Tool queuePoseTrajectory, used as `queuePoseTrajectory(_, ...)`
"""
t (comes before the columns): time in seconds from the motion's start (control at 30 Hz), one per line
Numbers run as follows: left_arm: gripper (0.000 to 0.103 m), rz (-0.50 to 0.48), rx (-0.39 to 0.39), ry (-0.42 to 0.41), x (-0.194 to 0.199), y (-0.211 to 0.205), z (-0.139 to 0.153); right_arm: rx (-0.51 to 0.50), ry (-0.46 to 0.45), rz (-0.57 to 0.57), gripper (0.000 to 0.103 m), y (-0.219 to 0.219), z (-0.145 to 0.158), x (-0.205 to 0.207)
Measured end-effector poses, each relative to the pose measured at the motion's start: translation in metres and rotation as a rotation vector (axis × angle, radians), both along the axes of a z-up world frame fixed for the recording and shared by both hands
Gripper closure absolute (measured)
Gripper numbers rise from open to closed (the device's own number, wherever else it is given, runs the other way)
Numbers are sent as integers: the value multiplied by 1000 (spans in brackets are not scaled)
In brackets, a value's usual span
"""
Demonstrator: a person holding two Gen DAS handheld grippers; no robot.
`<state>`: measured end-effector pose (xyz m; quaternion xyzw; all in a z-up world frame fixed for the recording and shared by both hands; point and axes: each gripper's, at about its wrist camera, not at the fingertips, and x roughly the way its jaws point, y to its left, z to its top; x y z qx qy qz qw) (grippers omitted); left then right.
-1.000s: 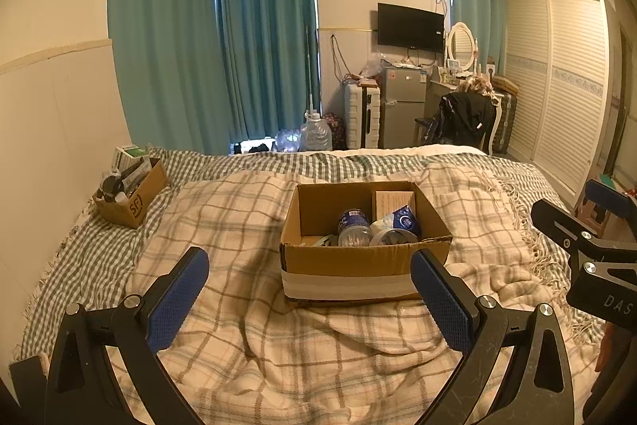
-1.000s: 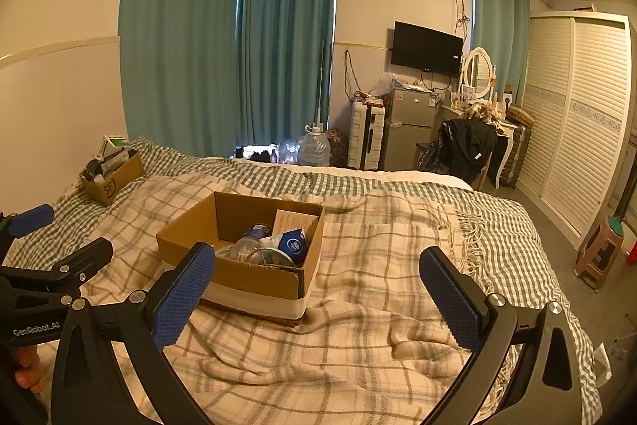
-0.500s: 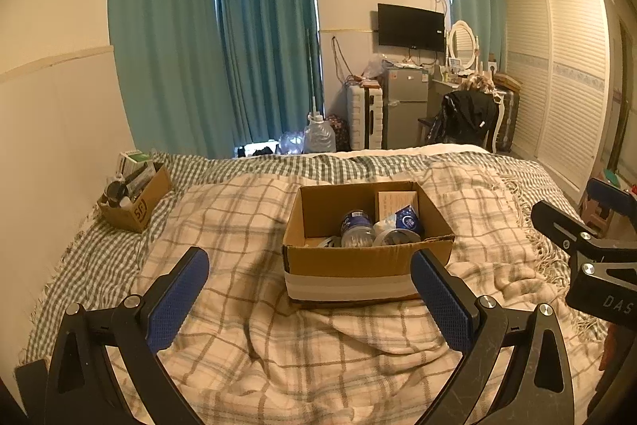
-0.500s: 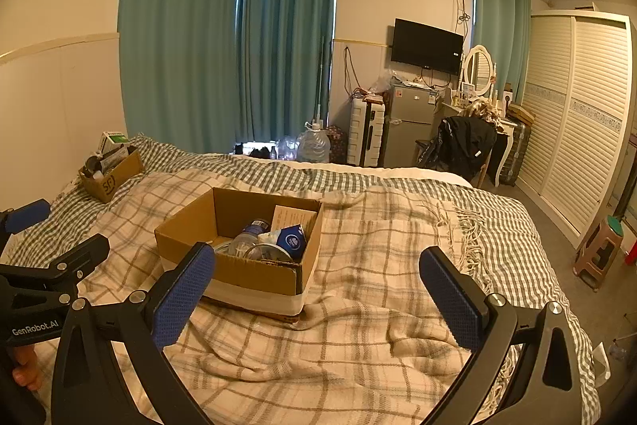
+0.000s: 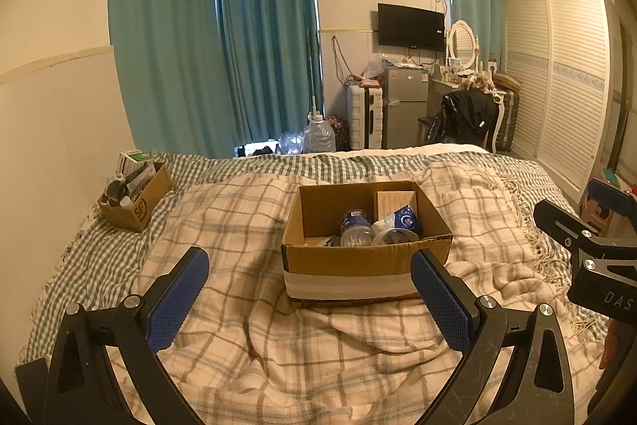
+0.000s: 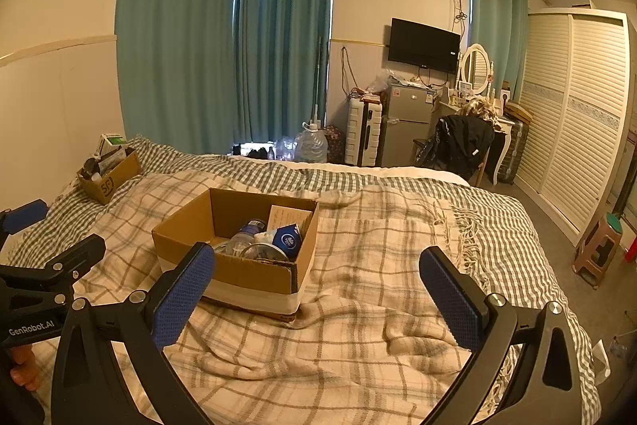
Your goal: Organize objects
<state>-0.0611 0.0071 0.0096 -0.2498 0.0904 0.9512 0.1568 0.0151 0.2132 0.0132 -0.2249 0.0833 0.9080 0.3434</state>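
Both tools released and empty: left gripper [image 5: 308, 295] spread wide above the plaid blanket [image 5: 247, 226], right gripper [image 6: 316, 295] likewise gaping, nothing between the blue pads [image 6: 183, 295]; neither touching anything.

Open cardboard box [image 5: 366, 253] sitting near the middle of the bed [image 6: 497, 226], straight ahead of the left tool and off to the left of the right one; inside, a clear plastic bottle [image 5: 355, 228] lying on its side, a blue-and-white packet [image 5: 406, 220] towards the box's right wall, a flat paper-faced carton [image 5: 394, 200] leaning on the far wall, something round and shiny [image 6: 260, 250] at the near wall, not identifiable. Smaller brown box [image 5: 137, 208] of upright odds and ends at the bed's far left corner, well apart.

Probably light goods throughout; bottle smooth, round, apt to roll or slip, best pinched across the body near the cap; packet soft, crushable, wanting a gentle squeeze; carton stiff, easiest by its top edge; box walls thin, liable to buckle, and the soft bedding beneath giving little support under any push.
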Motion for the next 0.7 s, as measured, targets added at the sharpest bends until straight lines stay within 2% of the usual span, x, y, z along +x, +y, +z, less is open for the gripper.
queuePoseTrajectory(0.7, 0, 18, 1, -18, -1, -7, -5, -6, -10, -5, 0, 3, -4, 2)
